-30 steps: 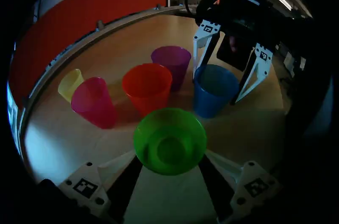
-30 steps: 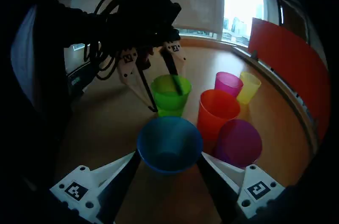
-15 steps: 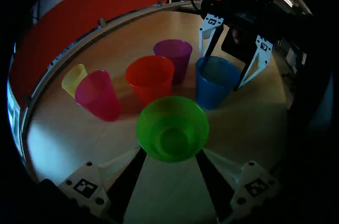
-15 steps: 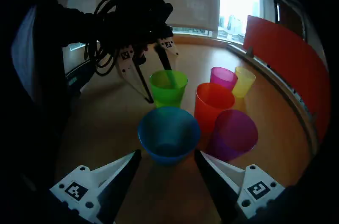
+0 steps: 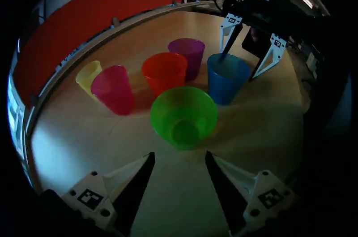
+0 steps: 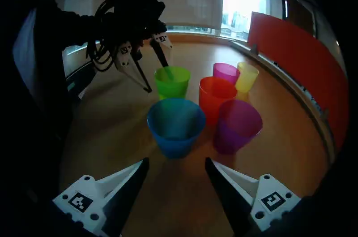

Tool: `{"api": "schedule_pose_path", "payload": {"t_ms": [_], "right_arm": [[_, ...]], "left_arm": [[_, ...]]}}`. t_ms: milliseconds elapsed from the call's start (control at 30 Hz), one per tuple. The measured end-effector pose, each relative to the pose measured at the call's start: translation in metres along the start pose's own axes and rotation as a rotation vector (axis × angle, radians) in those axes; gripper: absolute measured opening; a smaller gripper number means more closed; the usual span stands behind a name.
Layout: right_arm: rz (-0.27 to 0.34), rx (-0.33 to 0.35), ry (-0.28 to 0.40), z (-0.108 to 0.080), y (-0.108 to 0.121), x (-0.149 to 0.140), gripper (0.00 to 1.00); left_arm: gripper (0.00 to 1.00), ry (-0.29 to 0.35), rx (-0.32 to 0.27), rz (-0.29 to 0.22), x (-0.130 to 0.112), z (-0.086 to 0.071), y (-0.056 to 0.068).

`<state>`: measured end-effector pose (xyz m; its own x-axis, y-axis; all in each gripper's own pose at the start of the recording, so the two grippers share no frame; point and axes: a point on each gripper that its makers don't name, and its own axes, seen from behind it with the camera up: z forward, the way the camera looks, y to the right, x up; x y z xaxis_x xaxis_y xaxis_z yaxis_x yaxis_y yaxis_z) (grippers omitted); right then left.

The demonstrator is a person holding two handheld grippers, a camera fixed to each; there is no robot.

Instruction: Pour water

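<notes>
A green cup [image 5: 183, 118] stands upright on the wooden table just ahead of my left gripper [image 5: 179, 156], which is open and apart from it. Behind the green cup is a blue cup [image 5: 227, 82], with my right gripper's [image 5: 237, 67] fingers around its far side. In the right gripper view the blue cup [image 6: 176, 125] stands just ahead of the open right gripper [image 6: 176, 161], clear of both fingers. Beyond it the left gripper [image 6: 159, 80] is open behind the green cup [image 6: 172, 81].
Orange [image 5: 164, 71], purple [image 5: 187, 55], pink [image 5: 114, 89] and yellow [image 5: 88, 75] cups cluster to the left of the blue one. A red wall panel [image 5: 89, 13] runs along the table's far edge. A person's dark sleeve [image 6: 58, 26] holds the left gripper.
Both grippers have drawn back. The green cup and the blue cup, earlier between the fingers, now stand free on the table ahead of the fingertips.
</notes>
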<state>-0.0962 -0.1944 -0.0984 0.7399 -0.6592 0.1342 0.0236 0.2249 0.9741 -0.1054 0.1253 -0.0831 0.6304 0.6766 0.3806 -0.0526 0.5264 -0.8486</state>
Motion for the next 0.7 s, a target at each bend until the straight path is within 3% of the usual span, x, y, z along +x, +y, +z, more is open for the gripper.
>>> {"api": "schedule_pose_path", "payload": {"t_ms": [467, 700], "right_arm": [[0.029, -0.057, -0.007, -0.018, 0.002, -0.01, 0.97], [0.104, -0.136, 0.008, -0.027, 0.016, -0.011, 0.97]], "left_arm": [[0.83, 0.012, 0.049, -0.017, -0.008, -0.015, -0.003], [0.83, 0.03, 0.099, -0.053, -0.014, -0.024, -0.015]]}}
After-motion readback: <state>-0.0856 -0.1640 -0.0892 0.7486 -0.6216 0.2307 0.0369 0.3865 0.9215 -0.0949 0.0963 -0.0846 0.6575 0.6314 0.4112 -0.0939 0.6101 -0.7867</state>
